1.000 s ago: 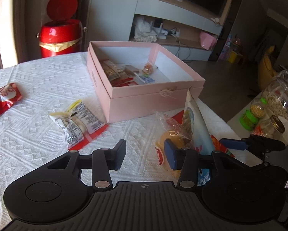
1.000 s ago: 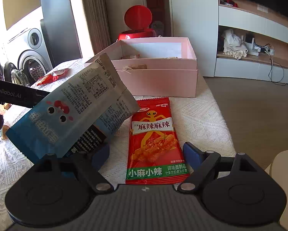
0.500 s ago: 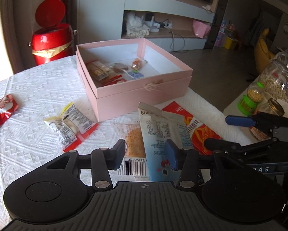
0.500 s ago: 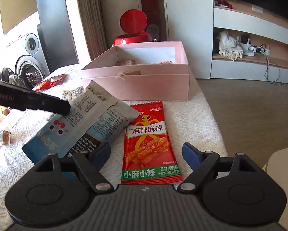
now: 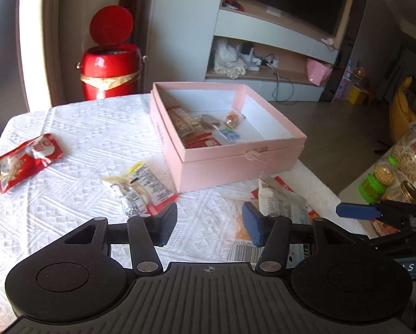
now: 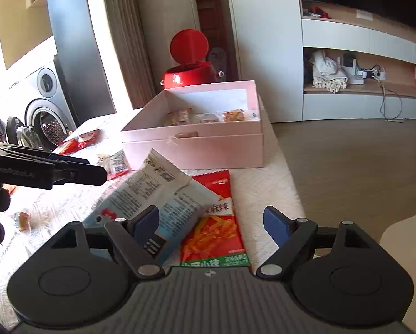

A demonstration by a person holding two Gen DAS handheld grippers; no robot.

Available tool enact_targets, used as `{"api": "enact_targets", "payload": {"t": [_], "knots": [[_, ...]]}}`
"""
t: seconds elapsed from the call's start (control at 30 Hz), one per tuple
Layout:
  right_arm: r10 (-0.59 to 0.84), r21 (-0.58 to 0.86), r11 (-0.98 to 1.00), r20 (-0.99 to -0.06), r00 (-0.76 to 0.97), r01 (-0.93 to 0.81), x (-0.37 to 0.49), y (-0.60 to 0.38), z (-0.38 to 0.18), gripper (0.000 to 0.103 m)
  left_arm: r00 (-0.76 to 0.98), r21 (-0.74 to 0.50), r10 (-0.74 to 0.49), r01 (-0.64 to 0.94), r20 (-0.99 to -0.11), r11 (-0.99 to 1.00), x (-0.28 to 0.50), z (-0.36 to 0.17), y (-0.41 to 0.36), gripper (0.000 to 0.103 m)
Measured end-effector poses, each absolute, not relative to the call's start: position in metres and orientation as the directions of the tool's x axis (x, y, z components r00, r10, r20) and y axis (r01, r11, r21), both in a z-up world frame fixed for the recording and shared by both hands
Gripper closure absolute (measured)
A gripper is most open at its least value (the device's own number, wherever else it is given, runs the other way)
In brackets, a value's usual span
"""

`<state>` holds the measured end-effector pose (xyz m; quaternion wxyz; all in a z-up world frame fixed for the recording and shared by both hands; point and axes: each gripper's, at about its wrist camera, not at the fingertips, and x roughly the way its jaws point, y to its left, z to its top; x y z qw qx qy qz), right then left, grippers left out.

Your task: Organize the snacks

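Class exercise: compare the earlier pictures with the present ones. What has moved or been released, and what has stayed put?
The blue-and-white snack bag, earlier held up tilted off the table, has come down flat, partly over the red spicy-strip packet. The left gripper and right gripper are both open, holding nothing. The pink box and other packets stayed put.

Readable text you have in view:
- Red snack packet (image 6: 216, 222): green band, white characters "小麻小辣", partly cut off.
- Left tongs (image 6: 96, 173), arm: faint "GenRobot.AI".
- Other packets' print and barcodes: too blurred to read.
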<state>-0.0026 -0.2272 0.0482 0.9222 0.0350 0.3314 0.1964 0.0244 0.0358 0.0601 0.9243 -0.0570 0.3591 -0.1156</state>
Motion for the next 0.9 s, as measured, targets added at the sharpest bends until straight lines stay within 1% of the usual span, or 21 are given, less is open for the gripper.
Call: {"api": "enact_targets", "payload": {"t": [0.1, 0.13, 0.17, 0.23, 0.33, 0.43, 0.47, 0.57, 0.63, 0.67, 0.77, 0.9], "knots": [[0.478, 0.3, 0.877, -0.616, 0.626, -0.374, 0.005, -0.204, 0.048, 0.02, 0.72, -0.22, -0.236, 0.118, -0.653, 0.968, 0.025, 0.055, 0.048, 0.046], [0.48, 0.297, 0.876, -0.624, 0.617, -0.381, 0.008, -0.194, 0.047, 0.02, 0.715, -0.223, -0.242, 0.122, -0.656, 0.967, 0.024, 0.053, 0.048, 0.046], [0.469, 0.275, 0.88, -0.63, 0.619, -0.388, 0.008, -0.186, 0.047, 0.02, 0.709, -0.227, -0.253, 0.133, -0.658, 0.965, 0.022, 0.051, 0.047, 0.046], [0.408, 0.153, 0.899, -0.631, 0.66, -0.41, 0.006, -0.163, 0.045, 0.02, 0.7, -0.235, -0.277, 0.159, -0.658, 0.959, 0.02, 0.05, 0.044, 0.046], [0.352, 0.02, 0.901, -0.619, 0.702, -0.434, 0.001, -0.152, 0.045, 0.02, 0.694, -0.23, -0.305, 0.202, -0.652, 0.952, 0.017, 0.049, 0.036, 0.046], [0.26, -0.077, 0.922, -0.604, 0.753, -0.38, -0.002, -0.165, 0.042, 0.02, 0.678, -0.211, -0.327, 0.251, -0.658, 0.945, 0.017, 0.045, 0.021, 0.046], [0.232, -0.089, 0.931, -0.607, 0.76, -0.355, -0.001, -0.172, 0.039, 0.02, 0.673, -0.197, -0.326, 0.264, -0.664, 0.944, 0.019, 0.043, 0.013, 0.046], [0.215, -0.031, 0.951, -0.65, 0.729, -0.308, 0.005, -0.196, 0.026, 0.02, 0.657, -0.165, -0.328, 0.298, -0.679, 0.94, 0.025, 0.037, -0.005, 0.046], [0.217, -0.027, 0.954, -0.623, 0.752, -0.297, -0.002, -0.204, 0.022, 0.019, 0.644, -0.153, -0.328, 0.314, -0.691, 0.937, 0.03, 0.031, -0.016, 0.046], [0.219, -0.034, 0.952, -0.621, 0.753, -0.305, -0.005, -0.204, 0.02, 0.019, 0.638, -0.15, -0.322, 0.31, -0.7, 0.939, 0.034, 0.026, -0.02, 0.043], [0.207, -0.072, 0.946, -0.614, 0.762, -0.316, -0.01, -0.2, 0.017, 0.019, 0.624, -0.193, -0.346, 0.302, -0.7, 0.934, 0.042, 0.017, -0.022, 0.041], [0.218, -0.067, 0.943, -0.618, 0.755, -0.326, -0.008, -0.2, 0.016, 0.016, 0.631, -0.216, -0.355, 0.288, -0.69, 0.933, 0.036, 0.019, -0.011, 0.047]]}}
